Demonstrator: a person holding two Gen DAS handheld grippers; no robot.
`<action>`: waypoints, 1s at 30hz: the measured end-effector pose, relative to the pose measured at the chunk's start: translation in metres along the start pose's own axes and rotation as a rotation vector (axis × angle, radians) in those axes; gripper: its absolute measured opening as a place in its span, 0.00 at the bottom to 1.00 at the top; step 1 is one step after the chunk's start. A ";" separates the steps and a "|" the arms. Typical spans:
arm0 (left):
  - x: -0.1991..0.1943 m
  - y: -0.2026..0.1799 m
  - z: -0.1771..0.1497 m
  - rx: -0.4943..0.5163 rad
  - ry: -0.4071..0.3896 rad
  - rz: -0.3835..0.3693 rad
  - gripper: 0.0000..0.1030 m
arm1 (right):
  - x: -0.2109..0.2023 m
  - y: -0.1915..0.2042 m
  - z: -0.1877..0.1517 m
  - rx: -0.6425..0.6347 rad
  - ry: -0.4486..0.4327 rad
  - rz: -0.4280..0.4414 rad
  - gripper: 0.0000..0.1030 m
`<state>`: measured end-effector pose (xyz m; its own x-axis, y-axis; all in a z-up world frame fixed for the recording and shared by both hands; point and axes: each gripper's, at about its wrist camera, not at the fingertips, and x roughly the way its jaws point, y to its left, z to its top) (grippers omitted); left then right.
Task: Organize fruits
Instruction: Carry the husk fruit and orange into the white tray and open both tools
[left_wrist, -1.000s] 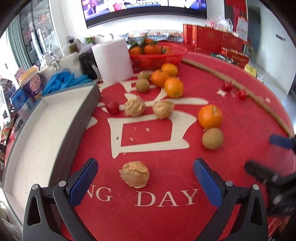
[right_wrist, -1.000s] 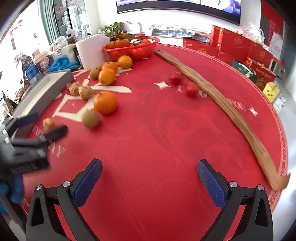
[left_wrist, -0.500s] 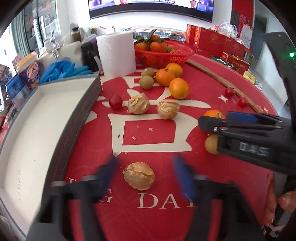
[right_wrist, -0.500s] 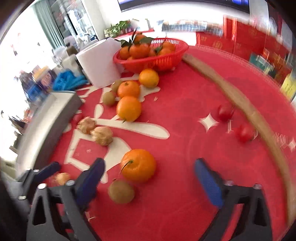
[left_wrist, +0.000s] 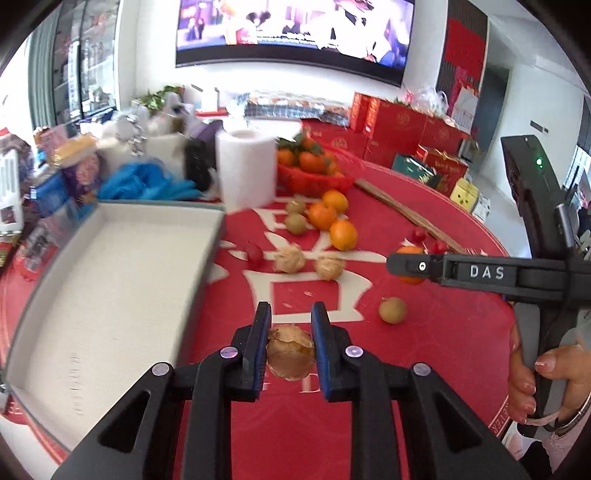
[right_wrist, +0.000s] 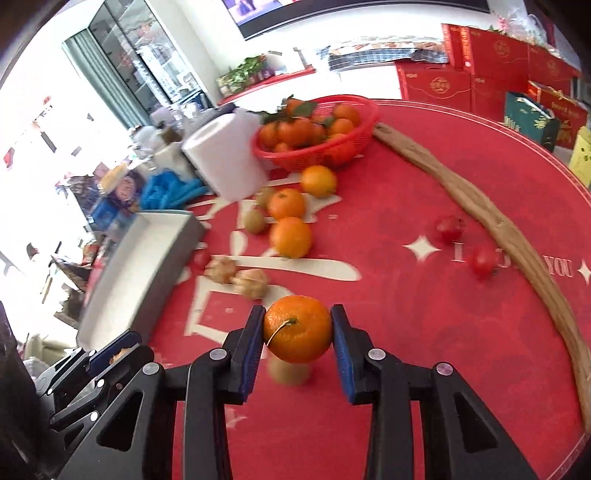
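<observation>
Left gripper (left_wrist: 290, 325) is pinched in tight on a papery husked fruit (left_wrist: 290, 356). Right gripper (right_wrist: 298, 328) has its pads clamped on an orange (right_wrist: 297, 328), held out level.

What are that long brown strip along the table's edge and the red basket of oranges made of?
The long brown strip looks like rough, unfinished wood or bark: matte, streaked grain, uneven edges. The red basket seems to be moulded plastic: bright uniform colour and an open mesh wall, though blur leaves it uncertain.
</observation>
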<state>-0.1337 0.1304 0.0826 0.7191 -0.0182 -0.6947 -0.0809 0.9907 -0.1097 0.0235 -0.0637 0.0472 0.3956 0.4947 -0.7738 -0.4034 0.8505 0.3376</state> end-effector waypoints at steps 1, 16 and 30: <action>-0.004 0.007 0.001 -0.005 -0.006 0.013 0.24 | 0.003 0.010 0.001 -0.016 0.001 0.002 0.36; 0.003 0.129 -0.023 -0.174 0.061 0.228 0.24 | 0.062 0.161 0.005 -0.235 0.080 0.135 0.36; 0.018 0.161 -0.042 -0.203 0.126 0.270 0.24 | 0.116 0.208 -0.003 -0.336 0.160 0.087 0.36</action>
<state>-0.1628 0.2839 0.0232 0.5631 0.2118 -0.7988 -0.4014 0.9150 -0.0404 -0.0168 0.1706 0.0263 0.2249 0.5063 -0.8325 -0.6882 0.6874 0.2321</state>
